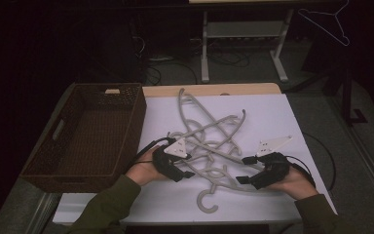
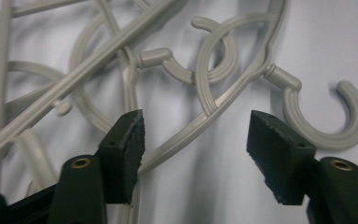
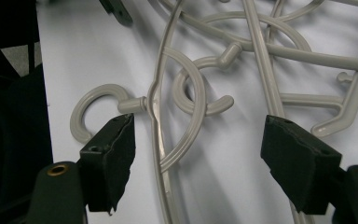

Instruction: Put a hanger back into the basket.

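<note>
Brown wicker basket (image 1: pixel 126 122) at table's left, white table sheet (image 1: pixel 272 122), hanger on dark stand (image 1: pixel 327 24) behind

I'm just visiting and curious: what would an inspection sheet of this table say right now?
Surface: white table top, wooden strip at its far edge.
Job's things: tangled pile of grey plastic hangers; one hook points toward the person.
Clutter: brown woven basket at the left, nothing seen inside.
Grippers: left gripper and right gripper both open at the pile, pads clear of the plastic.
Cables: one trails from each gripper; more on the floor behind.
Surroundings: dark room, white table legs, a wire hanger hanging far right.
</note>
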{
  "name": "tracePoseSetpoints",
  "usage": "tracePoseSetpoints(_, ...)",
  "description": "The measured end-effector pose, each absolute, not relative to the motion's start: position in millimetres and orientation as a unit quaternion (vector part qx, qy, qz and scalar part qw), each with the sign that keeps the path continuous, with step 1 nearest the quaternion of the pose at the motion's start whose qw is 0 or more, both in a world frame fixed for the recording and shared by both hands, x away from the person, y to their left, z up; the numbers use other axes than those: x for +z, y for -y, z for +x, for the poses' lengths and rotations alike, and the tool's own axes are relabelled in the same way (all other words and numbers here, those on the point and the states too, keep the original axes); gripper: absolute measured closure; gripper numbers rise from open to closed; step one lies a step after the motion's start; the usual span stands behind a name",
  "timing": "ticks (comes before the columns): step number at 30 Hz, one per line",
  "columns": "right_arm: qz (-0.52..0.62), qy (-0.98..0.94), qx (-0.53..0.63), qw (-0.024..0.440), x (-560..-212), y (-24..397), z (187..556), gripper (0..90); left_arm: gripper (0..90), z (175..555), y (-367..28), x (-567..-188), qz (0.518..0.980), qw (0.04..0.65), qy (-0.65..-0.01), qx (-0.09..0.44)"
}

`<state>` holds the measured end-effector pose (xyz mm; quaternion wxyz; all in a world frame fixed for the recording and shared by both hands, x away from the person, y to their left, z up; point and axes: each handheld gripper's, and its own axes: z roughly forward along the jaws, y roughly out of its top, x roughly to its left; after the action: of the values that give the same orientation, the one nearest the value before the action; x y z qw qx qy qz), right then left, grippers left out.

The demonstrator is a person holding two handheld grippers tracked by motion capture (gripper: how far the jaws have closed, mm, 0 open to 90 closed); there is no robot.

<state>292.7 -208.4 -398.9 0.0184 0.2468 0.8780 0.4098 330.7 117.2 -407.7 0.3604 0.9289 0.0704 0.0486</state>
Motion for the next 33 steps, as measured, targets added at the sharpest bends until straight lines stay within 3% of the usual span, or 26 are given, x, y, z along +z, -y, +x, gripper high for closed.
tracePoseSetpoints(16, 0.267, -0.865, 0.425, 0.016, -400.3, 218.3, 286.5, 25.9, 47.8, 339.5, -93.5, -429.0, 0.950, 0.310, -0.001, 0.038)
tracePoseSetpoints(33, 0.267, -0.859, 0.437, 0.025, -395.3, 222.6, 286.5, 27.1, 67.1, 329.6, -89.7, -431.0, 0.955, 0.288, 0.047, 0.045)
